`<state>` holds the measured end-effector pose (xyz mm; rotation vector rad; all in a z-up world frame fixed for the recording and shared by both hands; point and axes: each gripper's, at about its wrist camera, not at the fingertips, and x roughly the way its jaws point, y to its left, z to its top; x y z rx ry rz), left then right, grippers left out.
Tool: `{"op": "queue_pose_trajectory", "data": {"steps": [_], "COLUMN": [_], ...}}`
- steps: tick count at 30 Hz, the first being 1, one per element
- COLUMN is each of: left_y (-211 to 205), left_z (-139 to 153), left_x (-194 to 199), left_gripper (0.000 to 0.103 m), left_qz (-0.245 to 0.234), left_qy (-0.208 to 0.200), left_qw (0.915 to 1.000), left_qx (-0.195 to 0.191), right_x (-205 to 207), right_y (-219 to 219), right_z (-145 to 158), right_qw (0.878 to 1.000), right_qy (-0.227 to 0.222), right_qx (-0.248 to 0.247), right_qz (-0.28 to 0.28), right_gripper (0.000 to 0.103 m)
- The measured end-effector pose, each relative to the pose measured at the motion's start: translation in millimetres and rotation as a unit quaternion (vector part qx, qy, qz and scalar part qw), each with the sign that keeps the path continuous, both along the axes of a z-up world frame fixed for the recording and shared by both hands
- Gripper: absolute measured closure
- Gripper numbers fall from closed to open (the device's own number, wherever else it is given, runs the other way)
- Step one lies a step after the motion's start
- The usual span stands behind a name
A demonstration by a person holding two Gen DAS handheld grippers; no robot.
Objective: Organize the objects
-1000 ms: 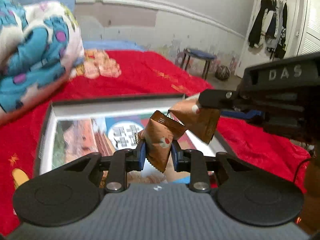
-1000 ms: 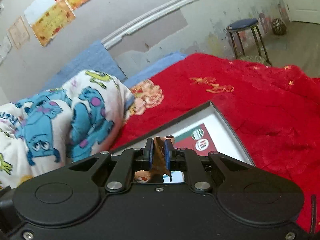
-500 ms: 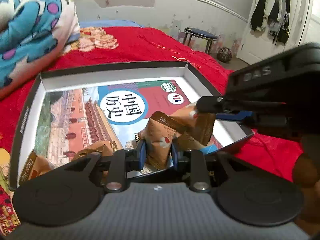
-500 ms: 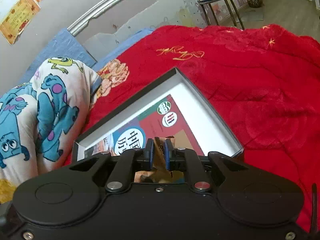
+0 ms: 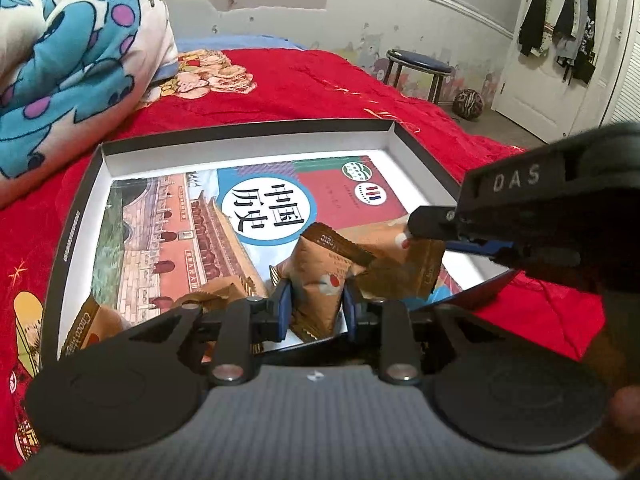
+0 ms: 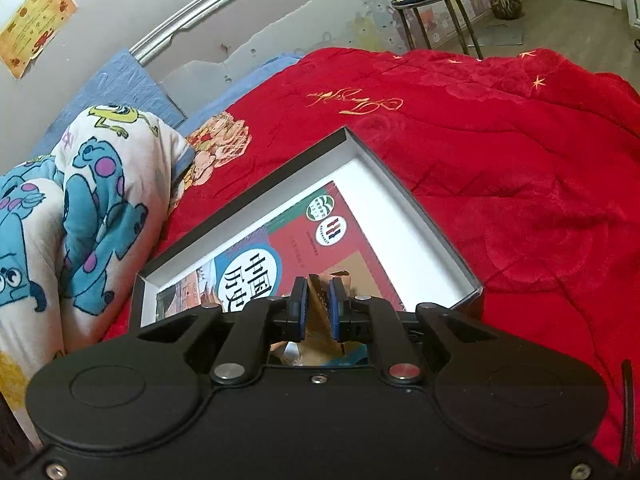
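We see a shallow black cardboard box with white inner walls (image 5: 248, 148) lying on the red plush bedspread (image 5: 312, 92). Flat in the box: a colourful textbook with a white circle of Chinese characters (image 5: 256, 216). More brown snack packets (image 5: 96, 320) sit in its near left corner. Our left gripper (image 5: 316, 304) is clamped on a brown foil snack packet (image 5: 320, 280) above the box's near edge. Our right gripper (image 6: 318, 308) is pinched tight on a second brown foil packet (image 5: 404, 268), held over the box's right side, touching the first
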<state>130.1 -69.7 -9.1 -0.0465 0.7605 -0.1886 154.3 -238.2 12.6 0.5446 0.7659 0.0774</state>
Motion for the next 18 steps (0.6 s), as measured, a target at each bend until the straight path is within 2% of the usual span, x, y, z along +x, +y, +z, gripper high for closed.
{"op": "queue_pose_trajectory", "data": {"steps": [7,14,18], "left_y": [6,13,15], "left_z": [-3,-6,-7], "left_x": [5,9,10], "left_gripper": [0.072,0.072,0.071], "left_qz": [0.004,-0.001,-0.003], "left_qy": [0.011,0.022,0.022], "left_qw": [0.9999,0.9993,0.9993], "left_qx": [-0.009,-0.029,-0.030], "right_x": [-1,-1,0], "right_y": [-7,-3,-3], "right_z": [-9,-6,-7], "right_qw": [1.000,1.000,1.000], "right_qy": [0.011,0.015,0.017], "right_qx": [0.022,-0.002,0.002], "right_qz": [-0.009,0.000,0.004], "right_gripper": [0.091,0.091,0.091]}}
